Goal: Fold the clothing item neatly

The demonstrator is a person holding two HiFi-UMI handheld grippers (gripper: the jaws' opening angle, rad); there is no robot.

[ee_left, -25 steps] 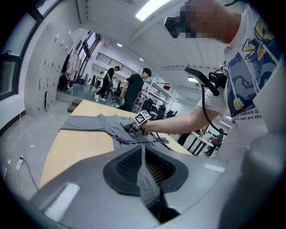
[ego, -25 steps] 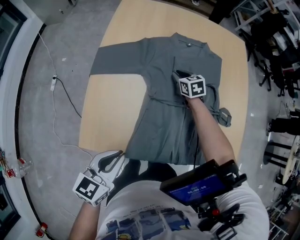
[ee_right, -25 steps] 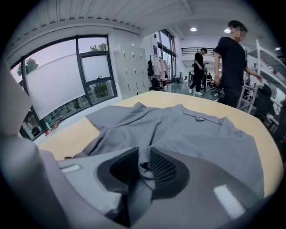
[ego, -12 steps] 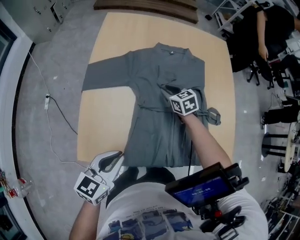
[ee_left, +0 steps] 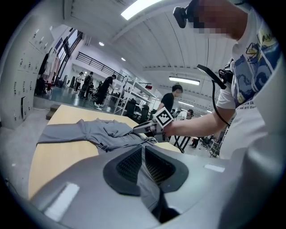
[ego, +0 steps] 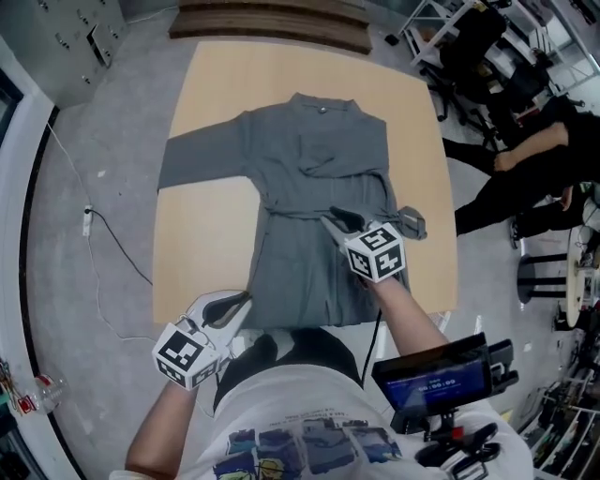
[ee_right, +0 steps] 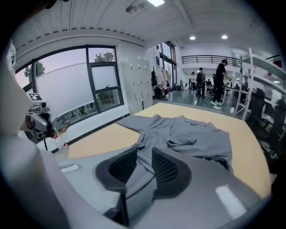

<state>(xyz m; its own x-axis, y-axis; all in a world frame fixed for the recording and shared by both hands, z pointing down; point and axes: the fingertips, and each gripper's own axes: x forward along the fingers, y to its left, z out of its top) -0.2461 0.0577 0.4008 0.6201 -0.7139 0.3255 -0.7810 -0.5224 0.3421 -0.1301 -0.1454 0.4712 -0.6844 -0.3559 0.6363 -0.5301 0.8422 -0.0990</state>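
Note:
A grey long-sleeved garment (ego: 300,159) lies spread on the light wooden table (ego: 211,225), collar at the far side and one sleeve stretched out to the left. My left gripper (ego: 242,300) is at the hem's near left corner, shut on the grey cloth (ee_left: 98,132), which runs between its pads (ee_left: 129,165). My right gripper (ego: 333,221) hovers over the garment's waist. Its jaws have just been opening a little, but a fold of the cloth (ee_right: 192,134) still sits pinched between its pads (ee_right: 167,170). The right gripper (ee_left: 145,129) also shows in the left gripper view.
A person in black (ego: 525,159) sits just past the table's right edge, among chairs and racks. A cable (ego: 112,244) trails on the floor at left. Dark wooden boards (ego: 272,19) lie beyond the far edge. A screen device (ego: 441,380) hangs at my waist.
My right gripper has come back from the garment's chest toward me to its waist, rising with cloth in its jaws. The left gripper has stayed at the hem corner.

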